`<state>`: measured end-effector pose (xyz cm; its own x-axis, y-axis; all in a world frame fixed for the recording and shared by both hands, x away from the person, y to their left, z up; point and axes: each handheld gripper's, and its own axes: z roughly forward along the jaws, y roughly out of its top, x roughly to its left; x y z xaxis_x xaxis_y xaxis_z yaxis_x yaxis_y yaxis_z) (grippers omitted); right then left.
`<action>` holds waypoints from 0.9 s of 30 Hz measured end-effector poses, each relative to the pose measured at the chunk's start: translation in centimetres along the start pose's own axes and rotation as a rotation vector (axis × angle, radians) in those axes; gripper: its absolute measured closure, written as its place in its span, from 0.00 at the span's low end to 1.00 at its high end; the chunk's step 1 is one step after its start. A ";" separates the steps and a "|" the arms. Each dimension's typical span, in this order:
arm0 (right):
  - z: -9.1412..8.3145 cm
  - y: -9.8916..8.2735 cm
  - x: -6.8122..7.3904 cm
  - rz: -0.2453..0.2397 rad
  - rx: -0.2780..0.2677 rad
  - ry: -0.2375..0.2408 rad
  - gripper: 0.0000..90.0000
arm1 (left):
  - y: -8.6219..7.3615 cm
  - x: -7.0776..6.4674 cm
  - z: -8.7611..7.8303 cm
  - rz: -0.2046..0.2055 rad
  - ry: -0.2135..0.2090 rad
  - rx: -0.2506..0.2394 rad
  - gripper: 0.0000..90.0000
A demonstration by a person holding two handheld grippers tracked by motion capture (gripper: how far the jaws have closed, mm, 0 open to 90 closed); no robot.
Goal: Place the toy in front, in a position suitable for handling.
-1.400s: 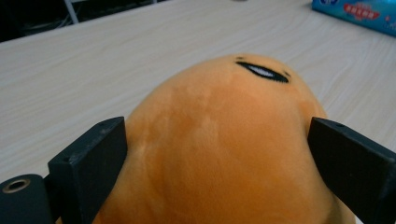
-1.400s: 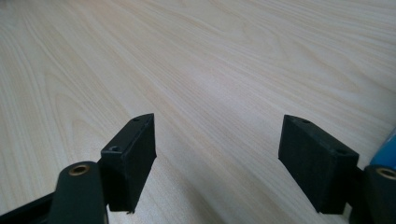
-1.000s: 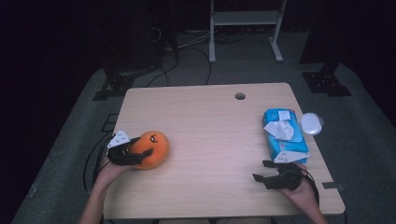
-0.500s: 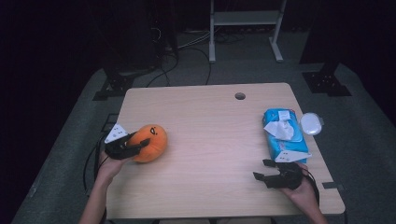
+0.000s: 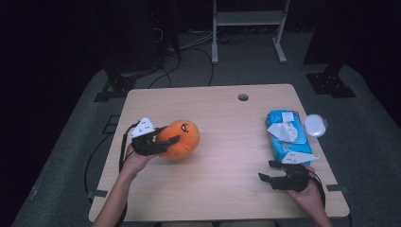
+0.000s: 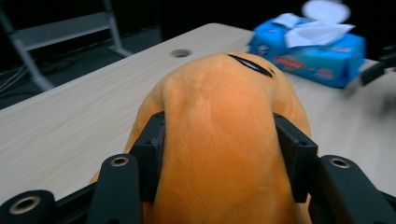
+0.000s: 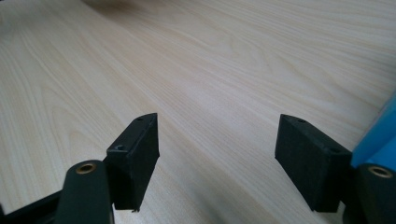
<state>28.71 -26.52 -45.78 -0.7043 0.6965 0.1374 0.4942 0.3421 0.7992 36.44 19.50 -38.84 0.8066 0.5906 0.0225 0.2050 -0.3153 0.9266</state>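
A: Two grippers in play, but only yr left gripper (image 5: 166, 137) is doing anything. A sec ago its jaws stood wider round the orange plush toy (image 5: 182, 138); they've just been closing and now pinch it. In the left gripper view both pads dig into the plush (image 6: 219, 140), fabric bulging between them.

B: So it's a real grip, not just resting?

A: Looks like it. Toy has also shifted vs. the earlier pics: it sat nearer the table's (image 5: 222, 198) left edge, now it's further in toward the middle w/ the gripper clamped on. I'd judge it's lifted or just leaving the wood, but can't tell for sure from above.

B: And my right?

A: Right gripper (image 5: 265, 171) hasn't budged, parked near the front right corner, jaws wide apart w/ nothing between them, bare wood under it in the right gripper view (image 7: 219, 154). Blue tissue pack (image 5: 286, 135) just beside it, white round lid (image 5: 315, 125) past that, both untouched.

B: Meaning?

A: Pick-up is prob. done; carry comes next. Plush is soft, so watch it doesn't squirm out of the pinch.
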 end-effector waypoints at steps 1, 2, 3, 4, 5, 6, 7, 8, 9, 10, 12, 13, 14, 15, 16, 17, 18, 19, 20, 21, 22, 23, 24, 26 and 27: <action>0.0 0.0 0.0 0.002 -0.001 0.000 0.33 | 0.2 -0.5 0.6 0.003 -0.018 0.001 0.51; -0.1 0.0 0.0 0.002 -0.003 0.000 0.32 | 0.5 -1.0 1.2 0.011 -0.037 0.008 0.51; -0.2 0.0 -0.1 0.006 -0.003 0.000 0.32 | 0.5 -1.0 1.2 0.011 -0.037 0.008 0.51; -0.2 -0.1 -0.2 0.005 -0.005 0.001 0.32 | 0.6 -1.4 1.8 0.020 -0.056 0.014 0.51; -0.2 -0.1 -0.2 0.007 -0.005 0.001 0.32 | 0.8 -2.4 3.1 0.047 -0.083 0.037 0.51; -0.3 -0.1 -0.3 0.008 -0.006 0.000 0.32 | 0.8 -2.7 3.6 0.049 -0.093 0.045 0.51; -0.3 -0.1 -0.3 0.007 -0.010 0.001 0.32 | 0.8 -2.7 3.6 0.049 -0.093 0.045 0.51; -0.4 -0.1 -0.3 0.011 -0.010 0.001 0.32 | 0.8 -3.3 4.6 0.048 -0.123 0.056 0.51; -0.4 -0.1 -0.3 0.011 -0.010 0.001 0.32 | 0.8 -3.3 4.6 0.048 -0.123 0.056 0.50; -0.4 -0.1 -0.3 0.011 -0.013 0.000 0.32 | 0.7 -3.6 5.1 0.055 -0.135 0.061 0.50; -0.5 -0.1 -0.3 0.008 -0.018 -0.001 0.32 | 0.5 -4.3 6.1 0.062 -0.153 0.073 0.50; -0.5 -0.1 -0.3 0.009 -0.017 -0.002 0.32 | 0.5 -4.3 6.1 0.062 -0.153 0.073 0.50; -0.5 -0.2 -0.3 0.010 -0.016 -0.003 0.32 | 0.1 -4.7 6.9 0.067 -0.174 0.094 0.50; -0.5 -0.2 -0.3 0.010 -0.015 -0.004 0.32 | -0.2 -5.0 7.3 0.071 -0.186 0.101 0.49; -0.5 -0.2 -0.3 0.013 -0.015 -0.005 0.32 | -0.3 -5.2 7.5 0.071 -0.192 0.106 0.49; -0.5 -0.2 -0.3 0.013 -0.015 -0.005 0.32 | -0.3 -5.2 7.5 0.071 -0.192 0.106 0.49; -0.5 -0.3 -0.4 0.017 -0.015 -0.007 0.32 | -0.8 -5.5 7.9 0.071 -0.215 0.117 0.49; -0.5 -0.3 -0.4 0.020 -0.014 -0.007 0.32 | -1.1 -5.7 8.2 0.072 -0.223 0.118 0.48; -0.5 -0.3 -0.4 0.021 -0.015 -0.008 0.32 | -1.3 -5.9 8.2 0.075 -0.223 0.106 0.48; -0.5 -0.3 -0.4 0.022 -0.016 -0.007 0.32 | -1.4 -5.9 8.2 0.071 -0.224 0.099 0.47; -0.4 -0.3 -0.4 0.022 -0.014 -0.008 0.33 | -1.4 -6.0 8.2 0.075 -0.223 0.097 0.47; -0.5 -0.3 -0.4 0.022 -0.016 -0.013 0.33 | -1.5 -6.0 8.2 0.076 -0.224 0.094 0.47; -0.6 -0.3 -0.4 0.022 -0.027 -0.012 0.33 | -1.5 -6.1 8.1 0.078 -0.226 0.095 0.46; -0.7 -0.3 -0.5 0.034 -0.035 -0.010 0.33 | -1.5 -6.1 8.1 0.076 -0.222 0.097 0.42; -0.7 -0.3 -0.5 0.034 -0.036 -0.011 0.33 | -1.6 -6.2 8.1 0.077 -0.222 0.093 0.41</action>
<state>28.56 -27.39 -45.72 -0.6816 0.7142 0.1590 0.4994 0.2952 0.8146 35.62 10.28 -43.47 0.9219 0.3874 -0.0007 0.1797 -0.4261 0.8867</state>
